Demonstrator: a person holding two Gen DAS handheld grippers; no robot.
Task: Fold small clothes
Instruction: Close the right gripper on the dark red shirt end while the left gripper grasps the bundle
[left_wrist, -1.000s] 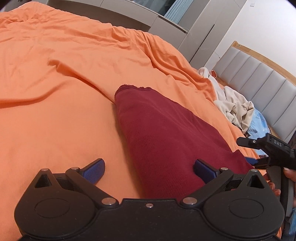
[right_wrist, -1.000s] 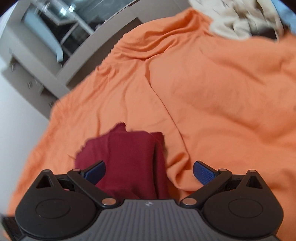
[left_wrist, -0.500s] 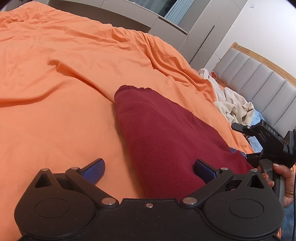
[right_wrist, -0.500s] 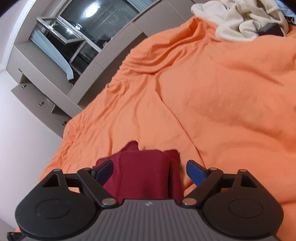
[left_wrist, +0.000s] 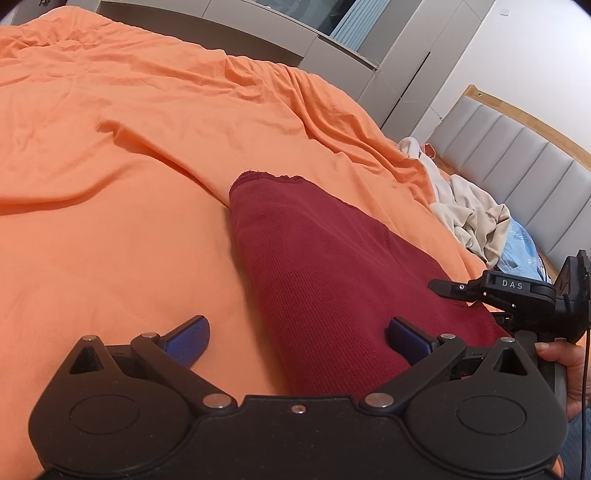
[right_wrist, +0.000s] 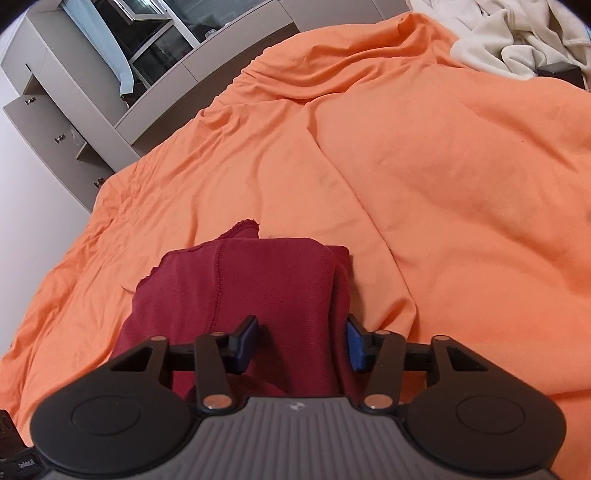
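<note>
A dark red knit garment (left_wrist: 332, 280) lies folded lengthwise on the orange bedsheet (left_wrist: 110, 206). My left gripper (left_wrist: 297, 338) stands wide open and low over the near end. The garment's left folded edge runs between its blue pads, and neither pad touches the cloth. In the right wrist view my right gripper (right_wrist: 301, 345) is closing over the garment (right_wrist: 258, 280). The cloth's near right part sits between its jaws, and the pads do not pinch it. The right tool's black frame (left_wrist: 513, 291) and a person's hand (left_wrist: 557, 354) show at the garment's right side.
A heap of beige clothes (left_wrist: 469, 218) and a blue patterned item (left_wrist: 524, 243) lie by the grey padded headboard (left_wrist: 535, 177). Grey cabinets (right_wrist: 74, 103) stand past the bed's far edge. The sheet is rumpled, with ridges (right_wrist: 332, 166).
My right gripper has slid in over the garment's near end and rolled slightly, and its jaws have narrowed from wide open around the cloth. My left gripper and the garment have stayed put.
</note>
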